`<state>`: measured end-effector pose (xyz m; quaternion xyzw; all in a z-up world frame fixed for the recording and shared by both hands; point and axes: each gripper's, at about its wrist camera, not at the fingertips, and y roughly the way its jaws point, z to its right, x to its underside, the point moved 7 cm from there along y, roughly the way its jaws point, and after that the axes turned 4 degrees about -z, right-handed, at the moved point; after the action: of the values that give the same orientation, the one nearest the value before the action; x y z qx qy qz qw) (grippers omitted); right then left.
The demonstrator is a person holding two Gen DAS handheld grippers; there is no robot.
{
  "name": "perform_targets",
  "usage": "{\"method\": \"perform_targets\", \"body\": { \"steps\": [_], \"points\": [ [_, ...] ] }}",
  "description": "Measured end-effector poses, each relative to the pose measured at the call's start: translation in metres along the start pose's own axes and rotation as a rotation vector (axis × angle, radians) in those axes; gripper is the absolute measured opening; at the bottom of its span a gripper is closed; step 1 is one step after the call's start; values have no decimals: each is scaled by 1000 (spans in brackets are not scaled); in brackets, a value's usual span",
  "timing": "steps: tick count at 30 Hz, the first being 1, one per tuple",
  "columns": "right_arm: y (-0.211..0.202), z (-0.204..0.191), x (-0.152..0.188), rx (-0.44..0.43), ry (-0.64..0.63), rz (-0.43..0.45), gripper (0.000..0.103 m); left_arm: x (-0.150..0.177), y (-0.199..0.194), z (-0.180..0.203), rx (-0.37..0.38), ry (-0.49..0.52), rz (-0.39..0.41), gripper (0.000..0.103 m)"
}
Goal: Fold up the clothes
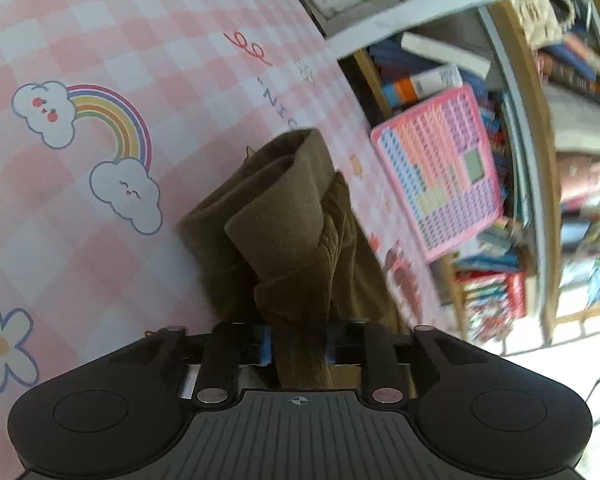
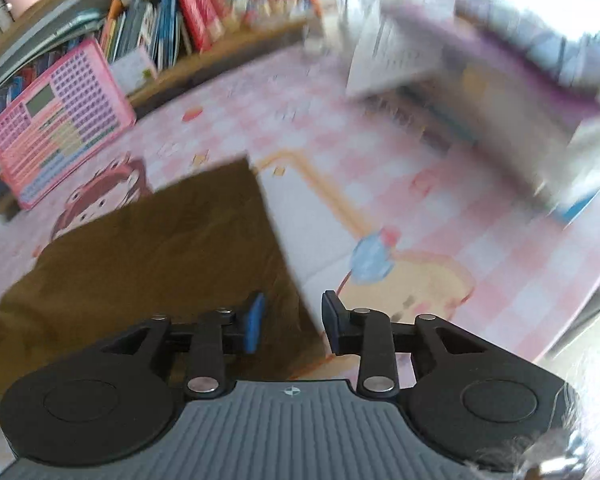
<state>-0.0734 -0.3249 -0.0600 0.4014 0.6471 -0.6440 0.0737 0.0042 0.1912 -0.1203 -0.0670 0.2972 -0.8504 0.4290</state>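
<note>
Your brown garment (image 1: 296,216) lies on the pink checked mat (image 1: 100,40), and you look to be at the end of a fold, at the point of letting go. In the left wrist view a bunched sleeve or corner of it runs up into your left gripper (image 1: 299,346); the cloth sits between the blue pads, but whether they press on it or merely flank it you cannot tell from here. In the right wrist view your right gripper (image 2: 292,314) stands spread, with a clear gap between its pads, right over the garment's straight right edge (image 2: 284,240), pinching nothing. That view is blurred, so finer detail is lost.

Judging by the flat brown panel on the right and the rumpled heap on the left, the fold is only half tidy. Your next move calls for freeing the left side cleanly, then choosing a fresh edge or corner to pinch. Keep clear of the pink toy keyboard (image 1: 436,176) beside the mat.
</note>
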Motion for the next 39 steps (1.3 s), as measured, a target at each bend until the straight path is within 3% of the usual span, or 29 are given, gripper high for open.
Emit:
{"method": "perform_targets", "body": {
  "steps": [2, 6, 7, 8, 10, 12, 13, 14, 17, 18, 20, 28, 35, 39],
  "points": [
    [-14, -7, -7, 107, -63, 105, 32, 0, -1, -5, 25, -67, 6, 36],
    [-29, -40, -7, 68, -211, 196, 34, 0, 1, -11, 63, -164, 28, 31],
    [-29, -52, -2, 22, -248, 184, 34, 0, 1, -10, 56, -156, 34, 14],
    [-27, -64, 4, -23, -276, 164, 34, 0, 1, -6, 41, -132, 43, 6],
    [-19, -82, 17, -73, -322, 114, 34, 1, -8, 25, -20, 75, 101, 4],
    [-12, -99, 29, -109, -363, 68, 33, 13, -22, 74, -3, 423, 174, 4],
    [-10, -106, 34, -126, -382, 51, 33, 19, -28, 87, 23, 506, 190, 4],
    [-7, -115, 38, -143, -402, 37, 33, 18, -26, 82, 29, 470, 173, 4],
    [-1, -135, 46, -180, -449, 11, 33, 5, -5, 34, -83, 260, 81, 4],
    [1, -139, 48, -186, -458, 1, 33, 4, -1, 21, -121, 225, 59, 4],
    [4, -146, 52, -195, -469, -15, 33, 4, 1, 7, -128, 173, 45, 10],
    [1, -162, 66, -216, -480, -44, 33, 1, -19, 1, -83, 138, 78, 52],
    [3, -180, 80, -222, -486, -70, 34, 2, -32, -23, -95, 81, 50, 55],
    [5, -173, 79, -179, -426, -70, 35, 0, -30, -25, -84, 81, 34, 61]
  ]
}}
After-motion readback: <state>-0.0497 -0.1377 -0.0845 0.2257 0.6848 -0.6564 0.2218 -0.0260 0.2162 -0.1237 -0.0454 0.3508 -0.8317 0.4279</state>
